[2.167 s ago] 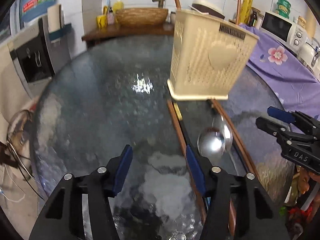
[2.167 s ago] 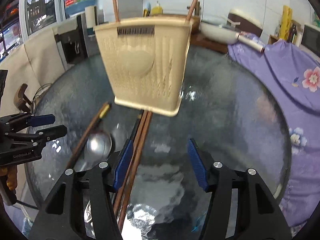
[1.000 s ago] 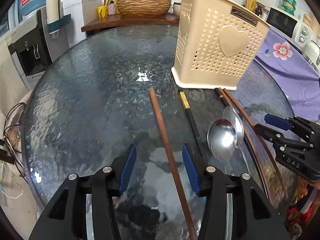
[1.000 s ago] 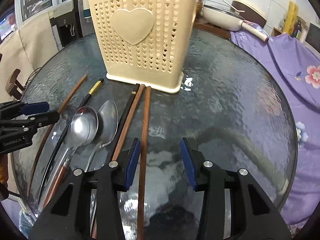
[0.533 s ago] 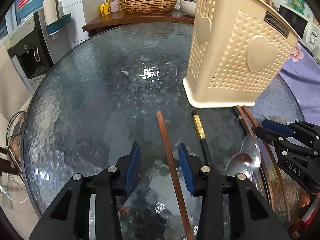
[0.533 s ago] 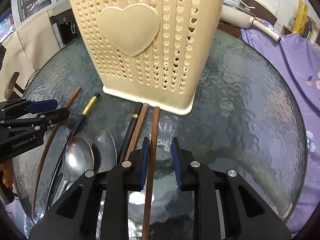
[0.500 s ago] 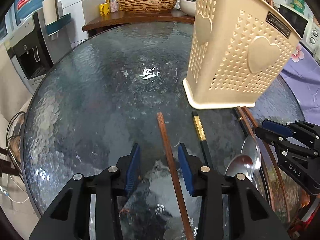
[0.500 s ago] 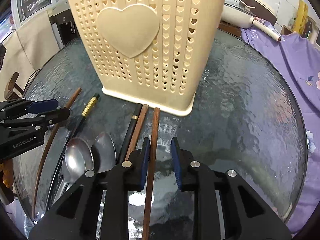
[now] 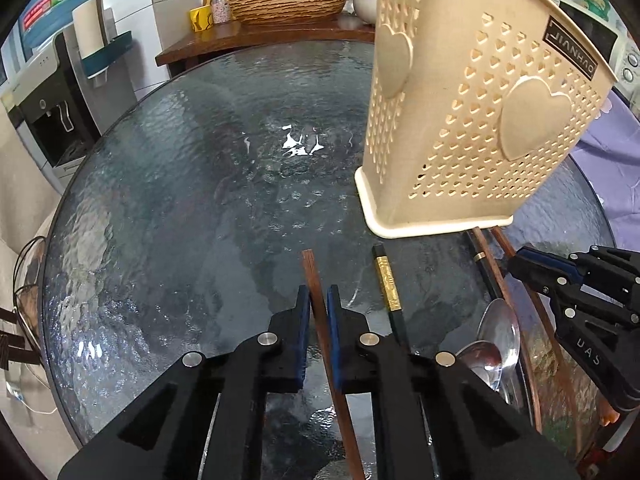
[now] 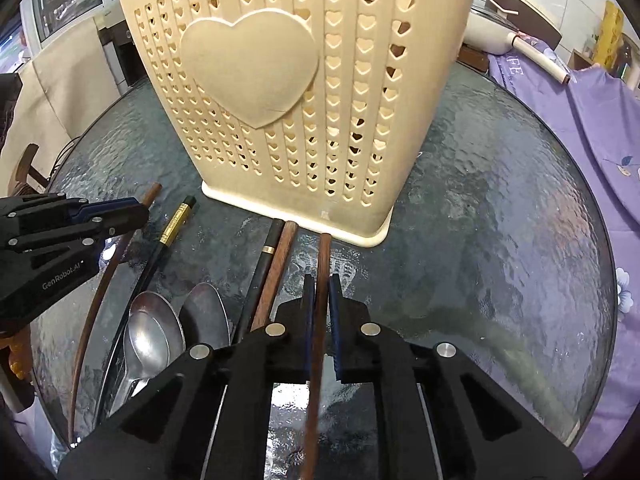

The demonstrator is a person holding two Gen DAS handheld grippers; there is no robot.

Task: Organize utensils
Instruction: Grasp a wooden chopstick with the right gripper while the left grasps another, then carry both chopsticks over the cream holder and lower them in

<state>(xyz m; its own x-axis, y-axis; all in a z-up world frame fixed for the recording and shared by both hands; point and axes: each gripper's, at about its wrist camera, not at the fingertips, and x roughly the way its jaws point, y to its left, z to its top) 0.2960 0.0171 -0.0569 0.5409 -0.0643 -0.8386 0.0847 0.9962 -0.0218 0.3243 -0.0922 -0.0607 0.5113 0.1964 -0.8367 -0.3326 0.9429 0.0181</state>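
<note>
Clamping a brown wooden chopstick (image 9: pixel 313 276) lying on the round glass table (image 9: pixel 160 200), the left hand-held gripper (image 9: pixel 318 300) grips near its end, likely for lifting into the cream perforated plastic holder (image 9: pixel 472 128). Right view: the right hand-held gripper (image 10: pixel 319 292) likewise pinches another brown chopstick (image 10: pixel 323 252) touching the holder's base.

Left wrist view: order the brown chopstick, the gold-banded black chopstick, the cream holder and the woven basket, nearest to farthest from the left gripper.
1. Brown chopstick, clamped in the left gripper.
2. Gold-banded black chopstick, just to its right on the glass.
3. Cream holder, ahead and right.
4. Woven basket, on the far wooden counter.
</note>
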